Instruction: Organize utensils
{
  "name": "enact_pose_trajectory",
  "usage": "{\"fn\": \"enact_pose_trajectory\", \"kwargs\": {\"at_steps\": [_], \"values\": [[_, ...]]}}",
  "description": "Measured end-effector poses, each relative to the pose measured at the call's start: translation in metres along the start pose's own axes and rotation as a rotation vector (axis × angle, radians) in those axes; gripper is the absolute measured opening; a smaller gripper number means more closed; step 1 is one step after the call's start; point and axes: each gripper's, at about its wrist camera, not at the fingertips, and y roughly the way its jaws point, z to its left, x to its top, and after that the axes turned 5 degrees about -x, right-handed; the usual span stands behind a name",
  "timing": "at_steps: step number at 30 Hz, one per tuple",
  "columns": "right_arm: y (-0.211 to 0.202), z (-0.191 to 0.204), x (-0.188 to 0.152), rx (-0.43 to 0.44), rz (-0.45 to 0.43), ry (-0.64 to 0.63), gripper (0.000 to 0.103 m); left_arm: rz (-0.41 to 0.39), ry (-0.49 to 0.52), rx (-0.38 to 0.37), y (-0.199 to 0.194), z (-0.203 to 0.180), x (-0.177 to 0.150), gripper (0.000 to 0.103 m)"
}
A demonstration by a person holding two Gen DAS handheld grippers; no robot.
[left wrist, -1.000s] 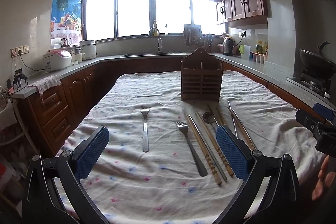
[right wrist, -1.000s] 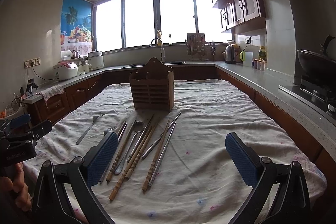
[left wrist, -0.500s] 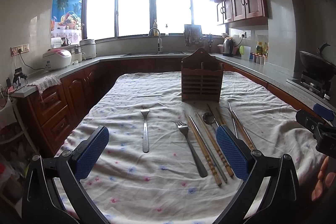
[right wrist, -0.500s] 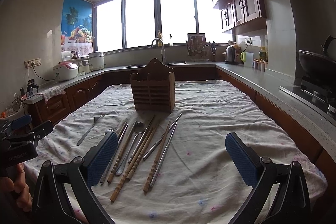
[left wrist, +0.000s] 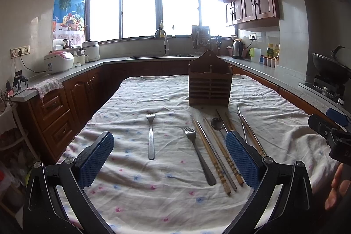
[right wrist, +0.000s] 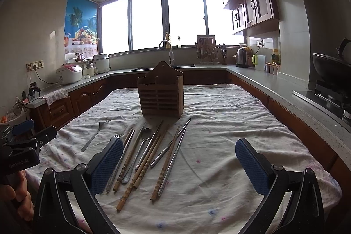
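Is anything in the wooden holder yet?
No, the wooden holder shows nothing above its rim, and the forks, spoon and chopsticks lie on the cloth.

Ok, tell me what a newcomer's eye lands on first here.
First the wooden utensil holder, upright mid-table on the flowered tablecloth. Then the row of chopsticks, a spoon and forks lying in front of it, one lone fork apart to the left. Behind, glaring windows.
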Motion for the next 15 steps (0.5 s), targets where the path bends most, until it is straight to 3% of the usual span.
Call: {"fn": "enact_pose_trajectory", "kwargs": {"at_steps": [7, 15], "values": [[0.002, 0.000, 0.002, 0.003, 0.006, 0.010, 0.103, 0.018, -0.012, -0.020, 0.007, 0.000, 0.002, 0.103], [0.015, -0.002, 0.009, 0.039, 0.047, 0.016, 0.103, 0.114, -0.084, -0.071, 0.032, 0.014, 0.009, 0.103]]}}
